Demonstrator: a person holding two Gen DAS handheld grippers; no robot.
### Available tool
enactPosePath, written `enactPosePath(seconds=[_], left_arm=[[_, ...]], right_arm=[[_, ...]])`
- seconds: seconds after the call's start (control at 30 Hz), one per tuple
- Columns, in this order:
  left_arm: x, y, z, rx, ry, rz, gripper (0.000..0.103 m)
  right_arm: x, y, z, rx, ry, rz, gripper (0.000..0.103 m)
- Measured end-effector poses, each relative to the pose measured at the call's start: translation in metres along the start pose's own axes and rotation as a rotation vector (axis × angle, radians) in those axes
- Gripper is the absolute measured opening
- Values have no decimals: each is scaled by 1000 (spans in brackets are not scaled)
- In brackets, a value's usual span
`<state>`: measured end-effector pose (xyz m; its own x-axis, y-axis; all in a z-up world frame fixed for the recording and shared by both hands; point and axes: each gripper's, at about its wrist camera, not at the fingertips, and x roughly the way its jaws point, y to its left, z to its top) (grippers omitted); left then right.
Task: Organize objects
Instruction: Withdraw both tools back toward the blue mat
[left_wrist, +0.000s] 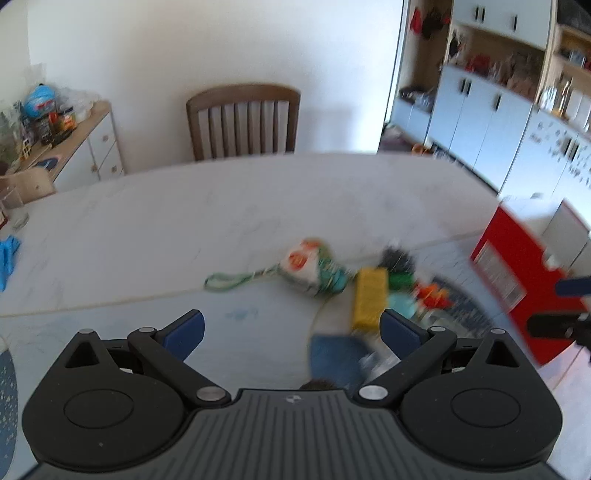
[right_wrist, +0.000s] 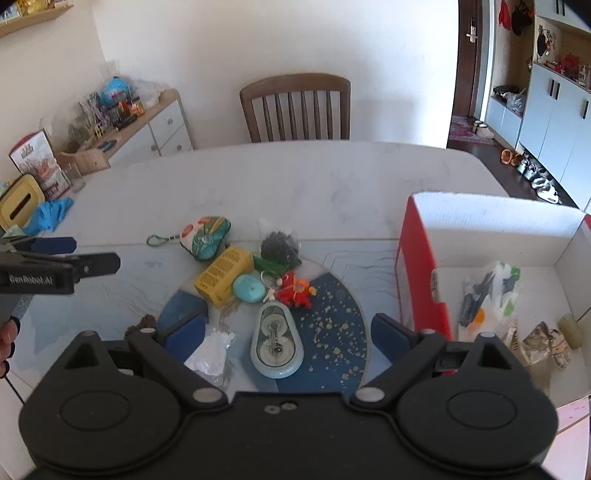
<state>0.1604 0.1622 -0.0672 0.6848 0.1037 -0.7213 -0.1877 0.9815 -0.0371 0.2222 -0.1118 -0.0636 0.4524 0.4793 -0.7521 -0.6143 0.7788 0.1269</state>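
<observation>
Clutter of small things gathered on a round blue-and-white speckled mat (right_wrist: 332, 306) at the near middle of a pale marble-look table (right_wrist: 295, 177). Nearest, a pale blue oval tape dispenser (right_wrist: 277, 341), lying flat between the right gripper's blue pads. Just beyond it, touching or nearly so: a red and orange toy figure (right_wrist: 295, 291), a turquoise oval pebble-shaped case (right_wrist: 248, 288), a yellow cardboard box (right_wrist: 223, 273) lying on its side. Farther still, a dark bristly ball in a clear bag (right_wrist: 279, 245) over something green, and left of it a colourful fabric pouch with a green cord loop (right_wrist: 207, 238). Crumpled clear plastic wrapper (right_wrist: 210, 350) at the near left, beside the left pad.

Right gripper (right_wrist: 286, 332) wide open above the mat, holding nothing. Left gripper (left_wrist: 291, 328) also spread wide and empty, over bare table to the left of the pile; same yellow box (left_wrist: 369, 299) and pouch (left_wrist: 314, 269) blurred in its view, to the right.

To the right, a red-sided open white cardboard box (right_wrist: 421, 273), standing on the table, with a bag of mixed items (right_wrist: 491, 295) and a few wrapped pieces inside. Far left edge: blue crumpled gloves (right_wrist: 51, 216) and a yellow tissue holder (right_wrist: 18, 206). Beyond the table, a brown wooden slatted chair (right_wrist: 295, 107) against a white wall.
</observation>
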Motion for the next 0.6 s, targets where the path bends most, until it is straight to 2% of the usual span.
enactPosePath(seconds=[0.37, 0.6], left_arm=[[39, 6, -40, 30, 99, 26, 102], [51, 10, -54, 29, 138, 35, 102]], right_arm=[[41, 8, -15, -59, 68, -43, 92], [65, 8, -28, -109, 115, -68, 84]])
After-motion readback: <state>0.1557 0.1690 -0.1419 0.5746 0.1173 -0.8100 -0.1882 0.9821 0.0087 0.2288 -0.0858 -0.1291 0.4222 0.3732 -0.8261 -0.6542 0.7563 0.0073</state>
